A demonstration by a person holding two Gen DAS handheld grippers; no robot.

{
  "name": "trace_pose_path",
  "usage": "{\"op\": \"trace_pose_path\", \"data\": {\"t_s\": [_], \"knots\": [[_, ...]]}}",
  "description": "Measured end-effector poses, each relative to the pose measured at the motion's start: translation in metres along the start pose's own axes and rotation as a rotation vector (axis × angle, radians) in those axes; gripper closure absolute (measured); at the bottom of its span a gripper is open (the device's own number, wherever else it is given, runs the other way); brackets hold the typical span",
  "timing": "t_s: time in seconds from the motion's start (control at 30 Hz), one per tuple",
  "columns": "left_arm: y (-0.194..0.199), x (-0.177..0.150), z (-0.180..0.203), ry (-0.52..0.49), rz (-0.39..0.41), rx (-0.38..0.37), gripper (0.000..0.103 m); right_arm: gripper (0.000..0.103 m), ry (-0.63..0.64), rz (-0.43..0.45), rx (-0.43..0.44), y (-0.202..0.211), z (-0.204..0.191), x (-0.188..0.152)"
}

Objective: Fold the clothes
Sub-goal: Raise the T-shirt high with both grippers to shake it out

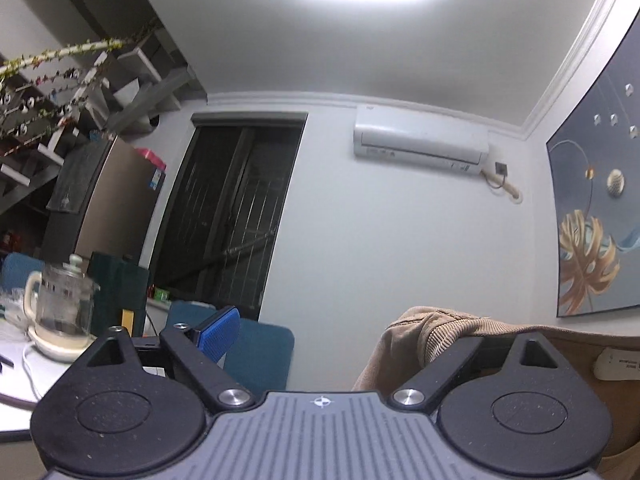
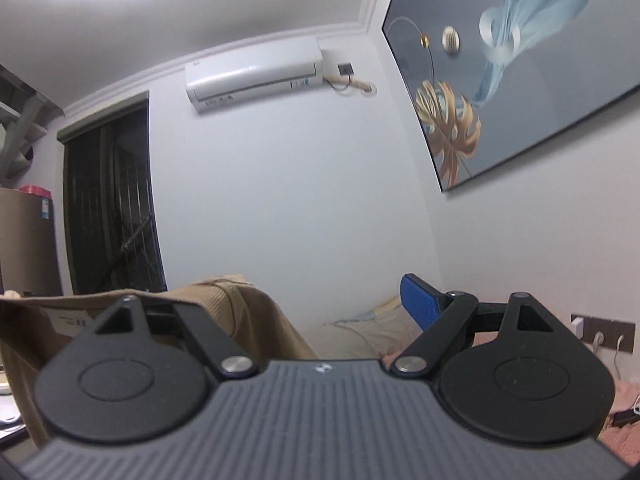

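Garment (image 1: 432, 332), tan corduroy, draped over one finger of each spread gripper, left gripper (image 1: 340, 332) and right gripper (image 2: 288, 308), at lower frame; neither pinches. Fold stage indeterminate.

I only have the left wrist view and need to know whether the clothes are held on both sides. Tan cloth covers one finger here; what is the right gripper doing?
Observer: The right gripper is wide open. The tan garment lies draped over its left finger only.
Operator: And its other finger?
Observer: Bare. Its blue pad touches no cloth.
Operator: What lies beyond it?
Observer: Pale bedding, low against the wall.
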State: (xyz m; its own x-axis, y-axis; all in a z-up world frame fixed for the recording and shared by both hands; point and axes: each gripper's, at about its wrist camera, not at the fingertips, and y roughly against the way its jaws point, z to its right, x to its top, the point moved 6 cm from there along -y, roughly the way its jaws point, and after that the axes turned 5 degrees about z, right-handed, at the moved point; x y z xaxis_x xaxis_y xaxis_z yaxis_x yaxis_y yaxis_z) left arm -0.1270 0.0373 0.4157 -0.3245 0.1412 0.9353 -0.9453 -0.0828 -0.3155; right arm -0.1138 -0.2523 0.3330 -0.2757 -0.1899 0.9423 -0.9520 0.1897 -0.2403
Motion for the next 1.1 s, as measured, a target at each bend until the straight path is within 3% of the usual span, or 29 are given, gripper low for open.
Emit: {"op": "trace_pose_path", "data": {"t_s": [0.2,0.3,0.4,0.8,0.97,1.1], "knots": [[-0.003,0.027,0.008,0.021,-0.025,-0.008,0.011,0.018,0.025,0.026,-0.006,0.004,-0.003,0.021],[-0.031,0.007,0.012,-0.018,-0.053,0.005,0.011,0.018,0.047,0.000,-0.024,-0.013,0.000,0.013],[-0.072,-0.038,0.016,-0.054,-0.095,0.008,0.009,0.018,0.056,-0.054,-0.044,-0.048,0.004,-0.014],[-0.290,-0.304,0.041,-0.120,-0.335,0.041,0.008,0.018,0.092,-0.288,-0.111,-0.281,0.048,-0.220],[-0.385,-0.455,0.055,-0.162,-0.464,0.047,0.008,0.018,0.150,-0.417,-0.116,-0.370,0.070,-0.339],[-0.442,-0.597,0.052,-0.161,-0.644,0.057,0.008,0.018,0.196,-0.553,-0.102,-0.433,0.088,-0.444]]}}
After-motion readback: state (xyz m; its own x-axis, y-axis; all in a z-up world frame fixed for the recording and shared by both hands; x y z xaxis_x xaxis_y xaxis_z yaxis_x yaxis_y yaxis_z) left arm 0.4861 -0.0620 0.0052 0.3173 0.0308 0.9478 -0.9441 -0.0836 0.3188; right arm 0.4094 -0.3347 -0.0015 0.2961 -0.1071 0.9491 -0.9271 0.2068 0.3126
